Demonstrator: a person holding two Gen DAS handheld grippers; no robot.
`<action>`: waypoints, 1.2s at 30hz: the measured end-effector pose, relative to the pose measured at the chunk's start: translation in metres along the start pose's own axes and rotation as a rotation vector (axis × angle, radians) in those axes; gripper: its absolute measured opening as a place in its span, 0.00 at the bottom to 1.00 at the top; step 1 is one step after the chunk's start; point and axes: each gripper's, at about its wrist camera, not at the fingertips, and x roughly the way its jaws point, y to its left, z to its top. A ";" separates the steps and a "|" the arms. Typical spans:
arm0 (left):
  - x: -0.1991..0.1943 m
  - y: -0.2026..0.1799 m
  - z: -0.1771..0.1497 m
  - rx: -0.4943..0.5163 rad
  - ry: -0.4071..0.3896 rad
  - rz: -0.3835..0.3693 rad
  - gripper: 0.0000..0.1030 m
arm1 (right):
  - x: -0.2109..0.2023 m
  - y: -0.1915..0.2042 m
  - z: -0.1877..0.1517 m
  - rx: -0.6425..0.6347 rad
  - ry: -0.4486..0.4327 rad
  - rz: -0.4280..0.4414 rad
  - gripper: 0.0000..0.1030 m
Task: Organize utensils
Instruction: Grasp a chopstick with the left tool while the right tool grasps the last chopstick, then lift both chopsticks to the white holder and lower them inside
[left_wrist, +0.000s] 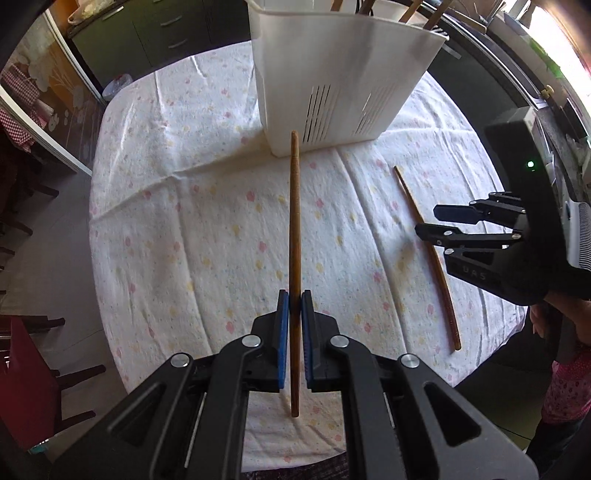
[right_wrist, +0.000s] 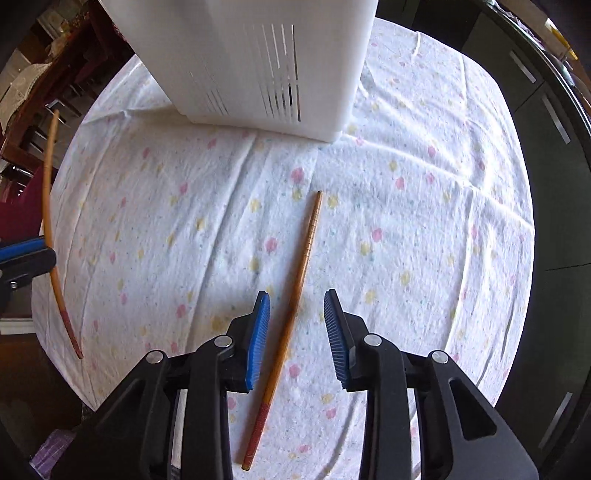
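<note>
The left gripper (left_wrist: 294, 314) is clamping 1 chopstick (left_wrist: 294, 229) while the right gripper (right_wrist: 296, 314), jaws apart, is straddling the other chopstick (right_wrist: 295, 306), needing closure next.

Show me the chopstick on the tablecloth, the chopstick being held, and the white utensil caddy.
Chopstick on the tablecloth (right_wrist: 303, 260): right wrist view, middle of its shaft.
Held chopstick (left_wrist: 294, 221): left wrist view, shaft above the pads.
White utensil caddy (left_wrist: 332, 66): left wrist view, its front wall.

left gripper (left_wrist: 294, 314) at lower centre of its view, pads clamped together – right gripper (right_wrist: 296, 317) pointing down, jaws apart.
</note>
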 end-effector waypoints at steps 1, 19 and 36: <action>-0.005 0.001 0.000 0.005 -0.017 -0.003 0.07 | 0.003 0.001 0.001 -0.001 0.016 -0.001 0.30; -0.035 0.004 -0.003 0.049 -0.146 -0.007 0.07 | 0.012 -0.001 0.016 0.082 0.035 0.056 0.07; -0.146 -0.001 0.050 0.005 -0.418 -0.078 0.07 | -0.111 -0.007 -0.035 0.084 -0.344 0.214 0.07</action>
